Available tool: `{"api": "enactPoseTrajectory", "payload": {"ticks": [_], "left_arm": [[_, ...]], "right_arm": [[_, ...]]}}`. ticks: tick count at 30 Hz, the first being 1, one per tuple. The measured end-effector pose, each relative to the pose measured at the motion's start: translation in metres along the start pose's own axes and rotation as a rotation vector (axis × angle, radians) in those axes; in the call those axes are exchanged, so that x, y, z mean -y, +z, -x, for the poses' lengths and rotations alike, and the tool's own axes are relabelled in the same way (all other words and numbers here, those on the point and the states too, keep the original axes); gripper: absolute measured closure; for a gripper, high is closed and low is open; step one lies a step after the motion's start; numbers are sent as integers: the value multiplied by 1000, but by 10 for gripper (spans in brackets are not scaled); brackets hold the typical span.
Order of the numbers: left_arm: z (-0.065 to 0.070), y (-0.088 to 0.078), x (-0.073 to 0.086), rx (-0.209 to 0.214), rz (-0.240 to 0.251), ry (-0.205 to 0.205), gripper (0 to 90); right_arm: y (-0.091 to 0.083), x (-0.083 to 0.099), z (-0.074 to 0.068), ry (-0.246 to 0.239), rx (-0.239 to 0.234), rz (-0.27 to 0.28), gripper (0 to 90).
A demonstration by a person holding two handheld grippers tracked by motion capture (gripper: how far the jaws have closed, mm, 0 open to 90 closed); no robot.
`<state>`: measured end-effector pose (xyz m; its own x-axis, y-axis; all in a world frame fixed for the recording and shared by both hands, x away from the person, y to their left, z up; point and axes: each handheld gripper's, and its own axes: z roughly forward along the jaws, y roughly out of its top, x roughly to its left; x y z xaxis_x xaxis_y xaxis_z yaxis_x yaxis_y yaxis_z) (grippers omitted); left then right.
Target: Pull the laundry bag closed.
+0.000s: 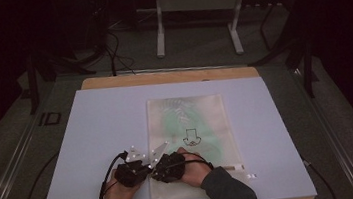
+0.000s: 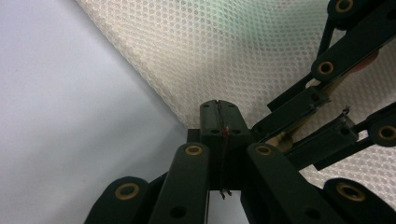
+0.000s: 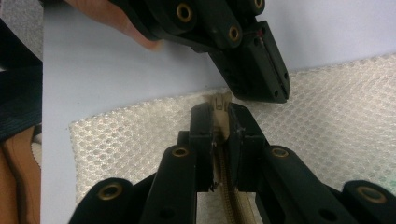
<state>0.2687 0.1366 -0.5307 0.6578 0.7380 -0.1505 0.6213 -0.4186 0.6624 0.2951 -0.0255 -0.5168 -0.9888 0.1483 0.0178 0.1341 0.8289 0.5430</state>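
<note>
Bench: a wooden bench [image 1: 112,81] carries a pale lilac board [image 1: 98,138] that covers nearly all of its top.
Mesh bag: a flat, cream mesh bag [image 1: 188,128] lies on the board right of centre, long side running away from the person; something green shows through the netting, and a small black print sits on it (too small to read).
Zipper: a beige zipper [image 3: 229,205] runs along the bag's near left part, seen in the right gripper view passing down between the jaws.
Zipper pull: the pull [image 3: 220,103] stands at the tip of the right tool's jaws, near the bag's edge.
Left tool: the left tool [image 1: 133,171] sits at the bag's near left corner; in the left gripper view [image 2: 219,116] its jaws are pressed flat together right at the edge of the netting, and whether any fabric is pinched between them cannot be told.
Right tool: the right tool [image 1: 168,167] lies over the bag just beside the left one, the two almost touching; in the right gripper view [image 3: 219,122] its jaws are clamped on the zipper pull.
Hands: the left hand [image 1: 119,191] and the right hand [image 1: 195,170] come in from the bottom edge in dark sleeves, close together.
Relation: the left tool's tip rests on the netting just beyond the pull, nearly touching the right tool's jaws.
</note>
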Motion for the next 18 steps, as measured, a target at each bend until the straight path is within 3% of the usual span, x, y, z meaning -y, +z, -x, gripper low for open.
{"api": "enactPoseTrajectory", "payload": {"ticks": [18], "left_arm": [[3, 0, -1, -24, -10, 21, 897]], "right_arm": [[-10, 13, 3, -26, 4, -21, 823]]}}
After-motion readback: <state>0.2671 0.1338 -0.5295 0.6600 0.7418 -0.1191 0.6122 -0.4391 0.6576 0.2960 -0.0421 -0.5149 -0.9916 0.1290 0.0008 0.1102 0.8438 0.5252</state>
